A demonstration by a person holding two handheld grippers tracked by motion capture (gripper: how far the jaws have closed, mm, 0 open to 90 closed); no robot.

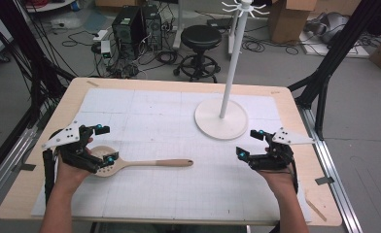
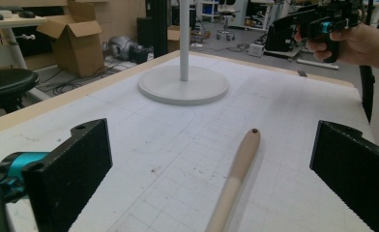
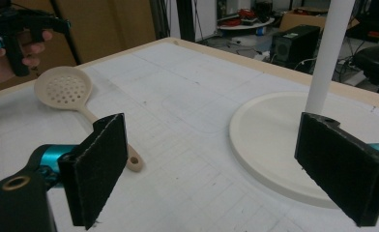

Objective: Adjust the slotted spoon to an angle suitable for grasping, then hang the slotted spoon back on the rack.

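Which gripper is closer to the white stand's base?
The right gripper. It sits just right of and below the stand base, jaws open. The left gripper is far across the table, over the spoon bowl.

Spoon (image 2: 233, 181) bowel-end — cut off below

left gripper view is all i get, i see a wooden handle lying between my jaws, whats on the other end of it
Observer: A round perforated head; it is a slotted spoon, lying flat on the table mat.
Operator: where does the white pole go
Observer: Up from the round base to a ring of hooks; it is a hanging stand.
Operator: is the other hand-held gripper open
Observer: Yes, the right hand-held gripper has its jaws apart, empty, just right of the spoon's handle tip.
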